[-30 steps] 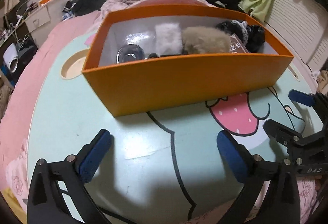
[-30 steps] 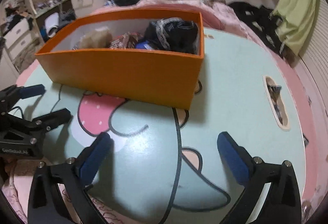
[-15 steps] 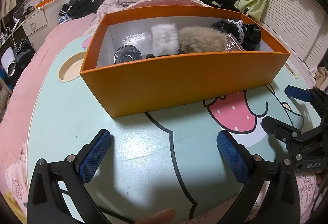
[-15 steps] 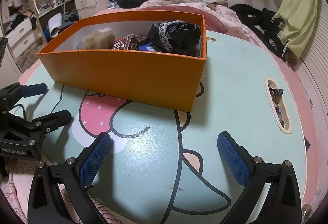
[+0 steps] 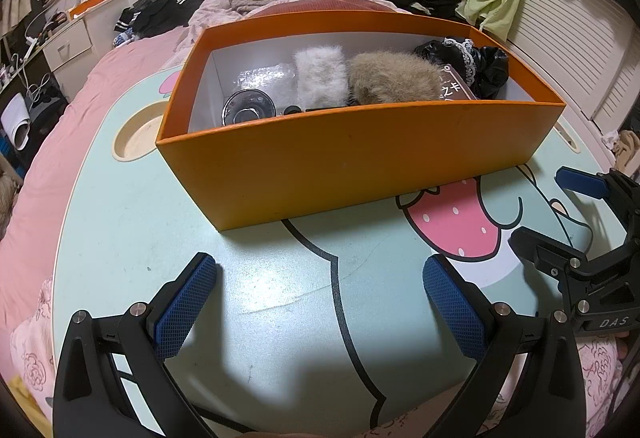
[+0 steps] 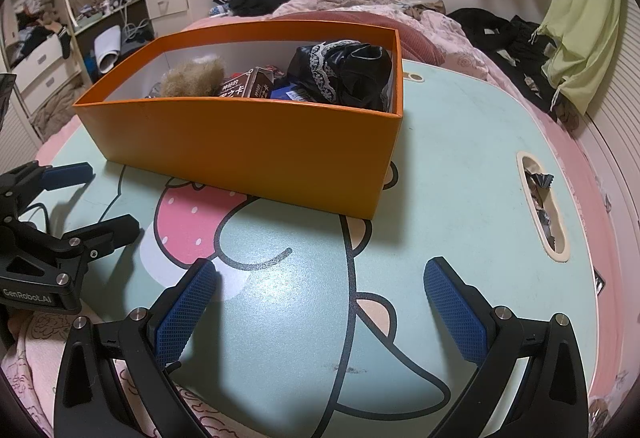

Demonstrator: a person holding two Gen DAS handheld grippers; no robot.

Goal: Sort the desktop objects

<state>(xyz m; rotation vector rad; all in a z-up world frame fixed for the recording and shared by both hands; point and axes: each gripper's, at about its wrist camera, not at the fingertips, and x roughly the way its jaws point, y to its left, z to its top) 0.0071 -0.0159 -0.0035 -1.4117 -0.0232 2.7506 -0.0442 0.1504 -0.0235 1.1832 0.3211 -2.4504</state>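
Observation:
An orange box [image 5: 360,157] stands on the mint cartoon table [image 5: 120,238]; it also shows in the right wrist view [image 6: 248,141]. Inside lie a glass dish [image 5: 248,109], a white fluffy piece [image 5: 320,77], a tan fluffy piece [image 5: 392,81], a brown carton [image 6: 248,87] and a black lace-trimmed bundle [image 6: 344,71]. My left gripper [image 5: 320,294] is open and empty, low over the table in front of the box. My right gripper [image 6: 320,294] is open and empty, in front of the box's right end. Each gripper shows in the other's view, the right [image 5: 560,209] and the left [image 6: 88,197].
The table has a round cup recess [image 5: 136,133] at the left and a slot [image 6: 542,205] holding dark scraps at the right. Pink bedding [image 5: 60,157] surrounds the table. Clothes [image 6: 500,33] lie piled behind, and drawers [image 6: 40,65] stand at the far left.
Both grippers have pulled back a little and risen, so more of the box's inside shows. Both stay open and empty. The box has not moved.

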